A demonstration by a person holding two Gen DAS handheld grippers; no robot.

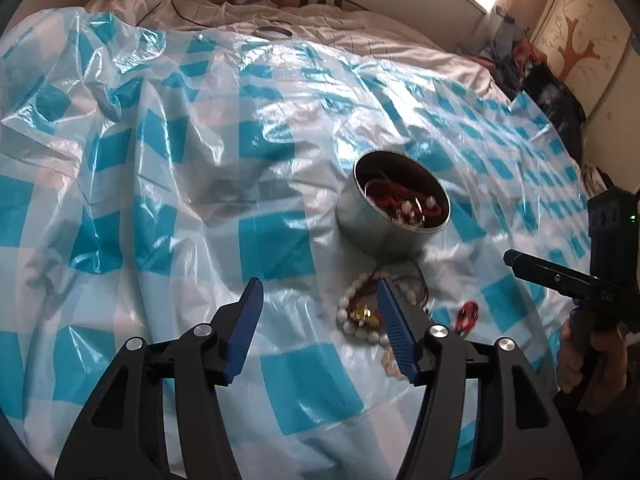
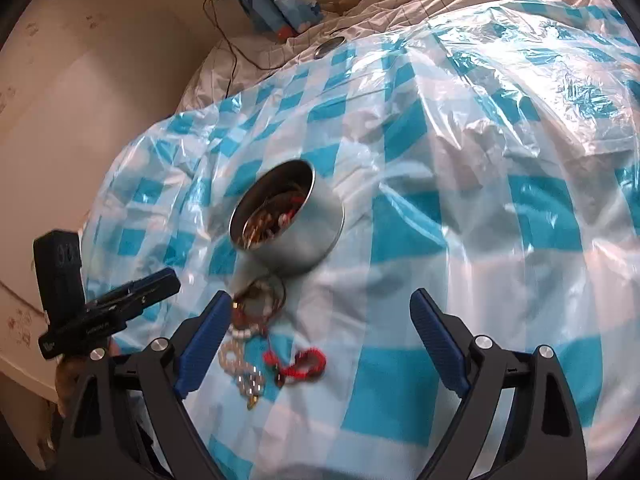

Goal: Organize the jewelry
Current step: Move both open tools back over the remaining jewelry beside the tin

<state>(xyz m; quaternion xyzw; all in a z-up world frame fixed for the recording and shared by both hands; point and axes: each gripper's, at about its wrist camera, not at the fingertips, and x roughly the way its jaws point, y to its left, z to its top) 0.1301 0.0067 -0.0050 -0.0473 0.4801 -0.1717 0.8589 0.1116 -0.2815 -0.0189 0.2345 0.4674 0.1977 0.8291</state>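
A round metal tin (image 1: 372,232) (image 2: 308,240) stands on the blue-and-white checked plastic sheet, with red cords and pearls inside. In front of it lies loose jewelry: a pearl bracelet (image 1: 352,316) (image 2: 234,356), a gold piece (image 1: 362,314), a dark ring bracelet (image 2: 260,296) and a red cord bracelet (image 1: 468,314) (image 2: 304,362). My left gripper (image 1: 319,286) is open with only plastic between the pads; the pile lies just behind its right finger. My right gripper (image 2: 320,296) is wide open over the sheet, with the pile beside its left finger.
The crumpled plastic sheet (image 1: 160,160) covers a bed with white bedding. A round metal lid (image 1: 274,32) (image 2: 330,46) lies at the far edge near a black cable (image 2: 232,60). Dark clothes (image 1: 552,96) are heaped at the right. A hand (image 1: 576,360) grips the right tool.
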